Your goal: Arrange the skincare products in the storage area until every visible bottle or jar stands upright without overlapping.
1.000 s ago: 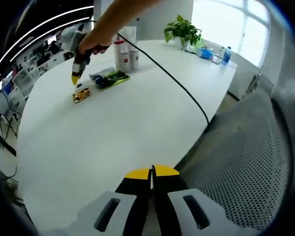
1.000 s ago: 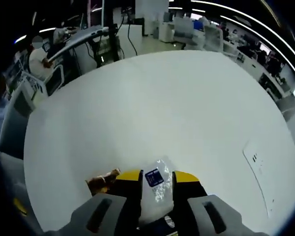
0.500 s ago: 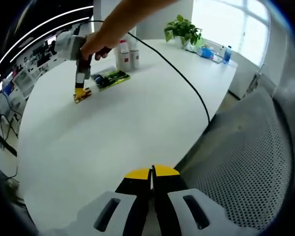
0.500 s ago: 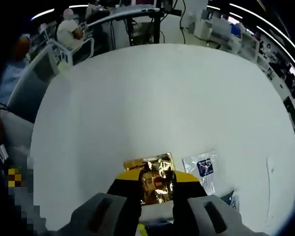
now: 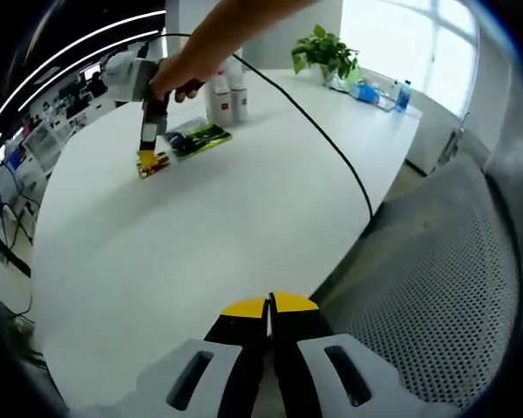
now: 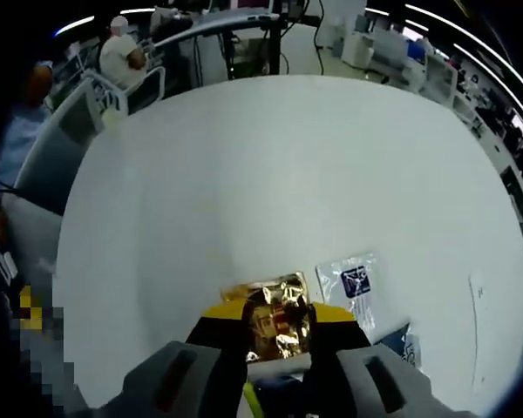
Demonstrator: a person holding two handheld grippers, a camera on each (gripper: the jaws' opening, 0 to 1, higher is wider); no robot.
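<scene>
Your right tongs (image 6: pixel 277 315) have dropped from the clear packet (image 6: pixel 352 285) onto the gold sachet (image 6: pixel 275 306), straddling it, grip unconfirmed. Left tongs (image 5: pixel 269 306) pressed together, idle. Bottles (image 5: pixel 224 96) already upright.

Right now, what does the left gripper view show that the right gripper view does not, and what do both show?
Left gripper view: upright white bottles with red labels, a green potted plant, a grey mesh chair, the closed left gripper.

Right gripper view: seated people in an office, a clear sachet with a blue label.

Both: the white round table, the crinkled gold foil packet and the right gripper around it.
</scene>
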